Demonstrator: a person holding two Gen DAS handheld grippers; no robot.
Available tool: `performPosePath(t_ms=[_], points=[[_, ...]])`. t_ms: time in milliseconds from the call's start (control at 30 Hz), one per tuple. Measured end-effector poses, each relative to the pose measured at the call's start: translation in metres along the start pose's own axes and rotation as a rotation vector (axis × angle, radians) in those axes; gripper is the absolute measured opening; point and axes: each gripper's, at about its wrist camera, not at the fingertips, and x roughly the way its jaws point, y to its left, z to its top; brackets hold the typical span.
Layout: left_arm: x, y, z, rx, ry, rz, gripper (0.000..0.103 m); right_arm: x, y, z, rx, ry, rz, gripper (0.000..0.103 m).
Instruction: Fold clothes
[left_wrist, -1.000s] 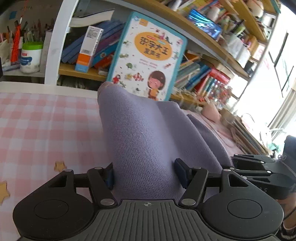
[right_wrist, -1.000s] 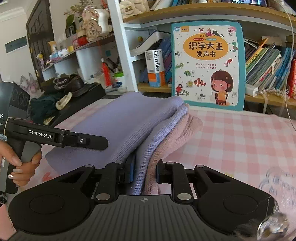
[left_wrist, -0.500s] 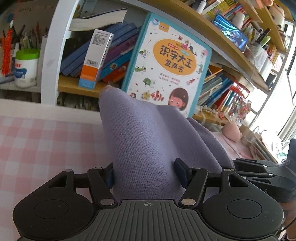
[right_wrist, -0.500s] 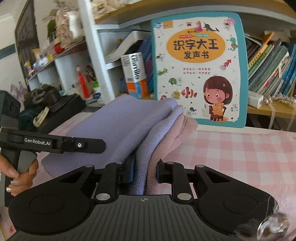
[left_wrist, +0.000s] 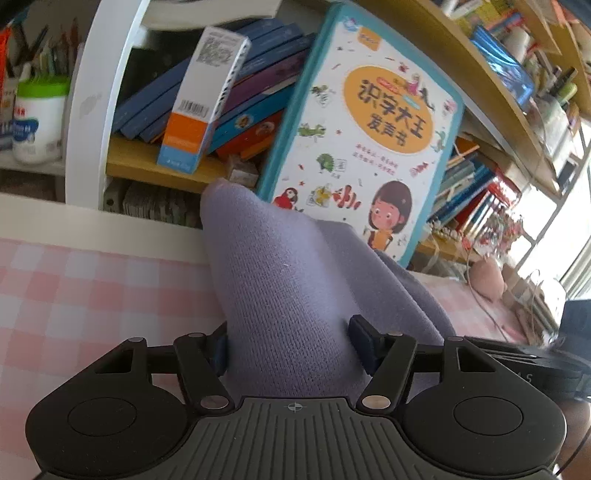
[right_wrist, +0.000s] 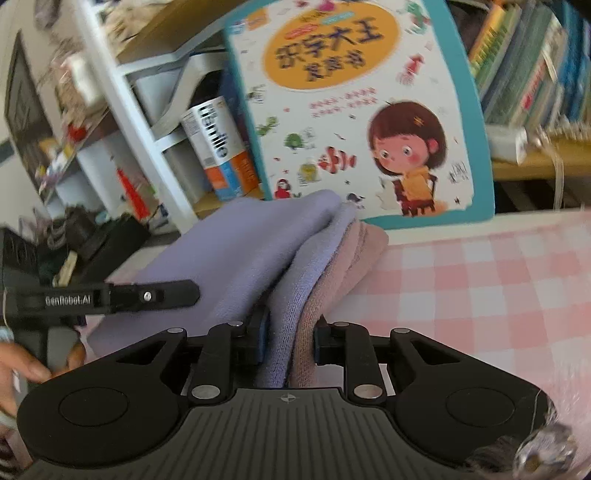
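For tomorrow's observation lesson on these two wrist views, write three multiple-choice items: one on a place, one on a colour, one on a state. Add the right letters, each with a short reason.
1. Where does the picture book stand?
A. flat on the checked cloth
B. upright against the bookshelf, behind the folded clothes
C. between a gripper's fingers

2. What colours are the folded clothes?
A. lilac on top, dusty pink below
B. green and yellow
C. all white

3. How does the right gripper stand?
A. open, nothing between its fingers
B. closed on the edge of the folded clothes
C. closed on the book

Answers: 1 B, the book's cover rises upright behind the bundle in front of the shelf. 2 A, lilac layers lie over a pink one at the bundle's edge. 3 B, both pads press the stacked layers.
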Motion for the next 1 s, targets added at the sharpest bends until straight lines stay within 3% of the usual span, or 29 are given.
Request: performPosePath(t_ms=[133,267,367,567,800,1000], points=[[0.000,0.001,0.000,0.003,-0.012,0.018,0.073,0.004,-0.008,-0.001,0.047,-0.004,-0.004,0.027],[-0.011,-0.007,-0.001,0.061,-0.072,0.102,0.083,-0.005,-0.007,-0.003,0.048,-0.053,-0.068,0.056],[-0.028,-0.018,-0.003,0.126,-0.150,0.178,0.093,-0.020,-0.002,-0.005,0.024,-0.096,-0.090,0.071],[-0.055,-0.041,-0.020,0.178,-0.224,0.197,0.098,-0.053,0.016,-0.018,-0.054,-0.173,-0.171,0.076],[-0.065,-0.064,-0.049,0.225,-0.200,0.222,0.099,-0.071,0.032,-0.042,-0.092,-0.157,-0.249,0.078],[-0.074,-0.073,-0.063,0.242,-0.186,0.225,0.099,-0.084,0.039,-0.058,-0.083,-0.144,-0.267,0.081]])
